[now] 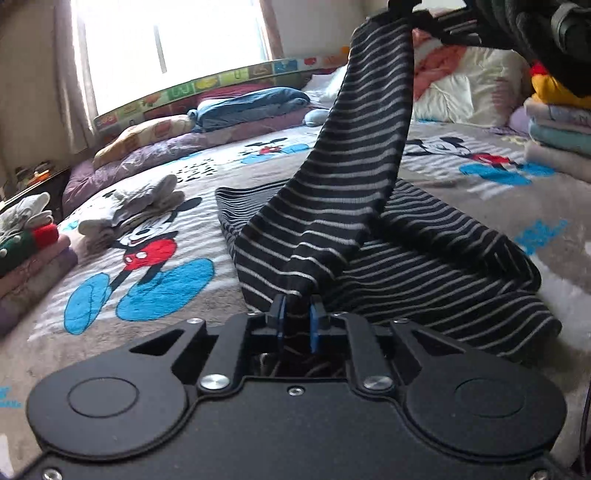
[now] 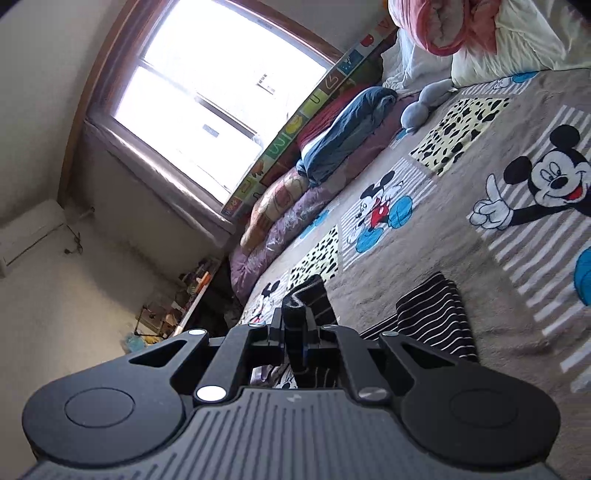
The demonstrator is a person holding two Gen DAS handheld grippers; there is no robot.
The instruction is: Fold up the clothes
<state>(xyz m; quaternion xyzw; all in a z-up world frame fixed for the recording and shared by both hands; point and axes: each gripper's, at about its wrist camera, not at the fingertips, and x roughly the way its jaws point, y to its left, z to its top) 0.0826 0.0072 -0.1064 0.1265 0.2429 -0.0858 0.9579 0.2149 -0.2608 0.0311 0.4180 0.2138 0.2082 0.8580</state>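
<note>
Left gripper (image 1: 297, 308) clamped on a lower edge of the striped garment (image 1: 369, 221), blue pads pinching the fabric. Right gripper (image 2: 295, 321) also closed on a bunched bit of the same garment (image 2: 436, 314); in the left view it holds the top end high (image 1: 400, 9), so a strip runs taut and slanted between the two. Rest of the garment lies flat on the bed blanket (image 1: 229, 173), mid-bed. Open blanket on both sides of it and beyond. Obstacles sit at the margins: grey-white folded pile (image 1: 133, 210) left of the garment, folded stack with a red and green item (image 1: 26, 247) at the left edge, towel stack (image 1: 557, 129) at the right edge, blue folded bedding (image 1: 251, 105) and pillows along the window side, pink-white quilt (image 1: 458, 77) at the far end. Garment is thin black knit with narrow pale stripes, drapes soft. Blanket is fuzzy grey-brown plush with cartoon mouse prints.
</note>
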